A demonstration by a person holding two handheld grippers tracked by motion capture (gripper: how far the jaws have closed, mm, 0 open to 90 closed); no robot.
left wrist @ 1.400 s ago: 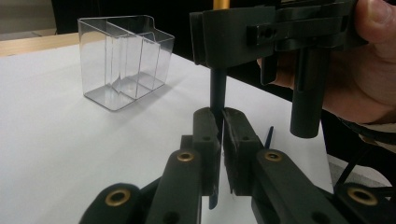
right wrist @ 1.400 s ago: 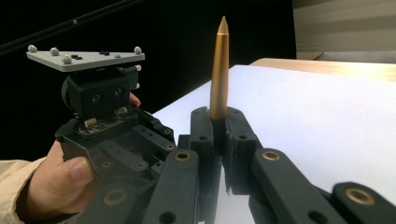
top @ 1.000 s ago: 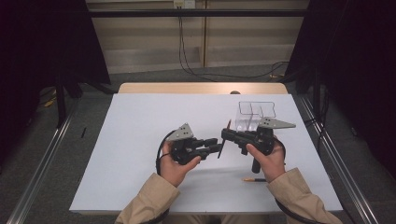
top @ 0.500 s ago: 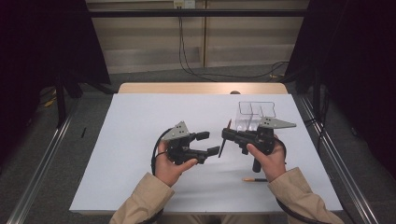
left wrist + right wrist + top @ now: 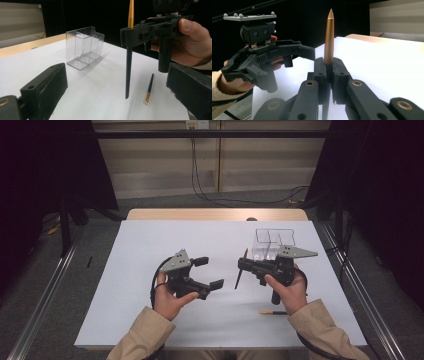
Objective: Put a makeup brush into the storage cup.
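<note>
- My right hand-held gripper [image 5: 243, 264] clamps the upright brush [image 5: 129, 60].
- My left hand-held gripper [image 5: 208, 272] has just been opening; jaws wide, empty.
- A second brush [image 5: 272, 312] lies on the table [image 5: 125, 310].

Left gripper [image 5: 209, 272] sits low at about seven o'clock on the table, its jaws having just been opening, now spread wide with nothing between them; right gripper [image 5: 242, 265] at about four o'clock points toward nine, jaws clamped tight; both forearms enter from six.
</note>
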